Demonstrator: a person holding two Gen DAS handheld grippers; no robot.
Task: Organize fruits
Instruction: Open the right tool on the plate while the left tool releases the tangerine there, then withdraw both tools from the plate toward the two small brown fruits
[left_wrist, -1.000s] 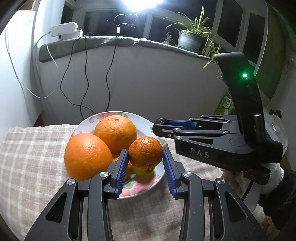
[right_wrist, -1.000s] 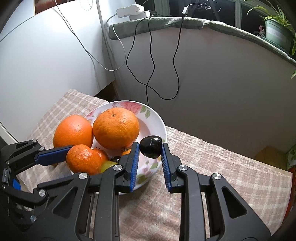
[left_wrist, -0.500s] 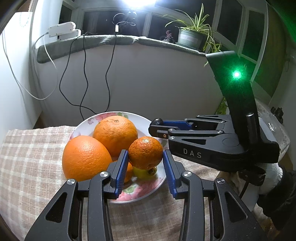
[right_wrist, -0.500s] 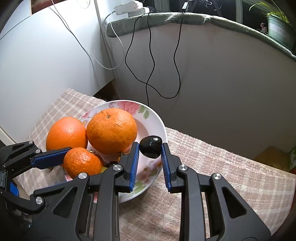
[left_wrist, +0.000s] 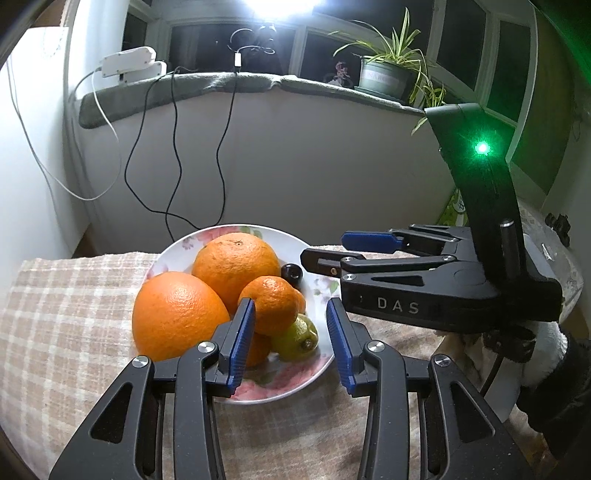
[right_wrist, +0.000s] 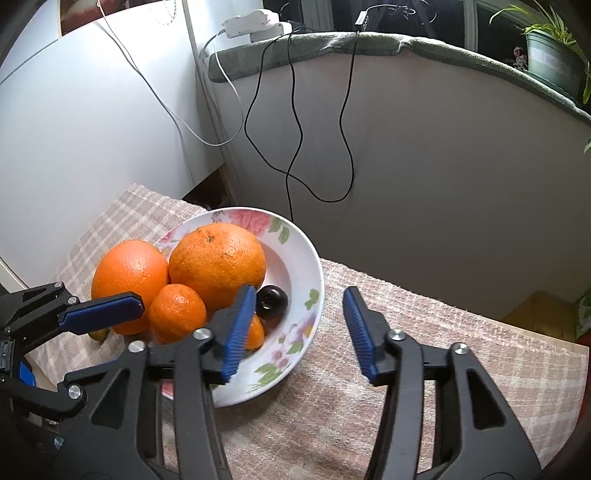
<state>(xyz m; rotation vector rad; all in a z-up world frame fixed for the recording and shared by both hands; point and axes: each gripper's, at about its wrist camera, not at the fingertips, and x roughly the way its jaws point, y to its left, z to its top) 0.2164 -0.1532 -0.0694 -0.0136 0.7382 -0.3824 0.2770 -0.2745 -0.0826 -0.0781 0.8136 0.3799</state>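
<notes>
A flowered white plate (left_wrist: 266, 398) (right_wrist: 317, 273) on the checked cloth holds two big oranges (left_wrist: 177, 314) (left_wrist: 236, 262), a mandarin (left_wrist: 271, 304) (right_wrist: 177, 312), a yellow-green lemon (left_wrist: 297, 338) and a small dark plum (left_wrist: 291, 273) (right_wrist: 271, 301). My left gripper (left_wrist: 290, 306) hovers over the plate's near side. The mandarin rests on the pile against the left pad, with a gap to the right pad. My right gripper (right_wrist: 299, 291) (left_wrist: 325, 247) is over the plate's right rim, its jaws opening with nothing between them. The plum lies in the plate just past its left pad.
The cloth-covered table (right_wrist: 443, 350) ends close behind the plate at a white wall with hanging cables (left_wrist: 173, 166). A power strip (left_wrist: 129, 64) and a potted plant (left_wrist: 384, 74) sit on the sill. A white panel (right_wrist: 74, 129) stands at the left. A person's dark sleeve (left_wrist: 554, 387) is at the right.
The right jaws have spread wide and let go of the dark plum, which now lies in the plate. The mandarin has settled onto the pile, away from the left gripper's right pad.
</notes>
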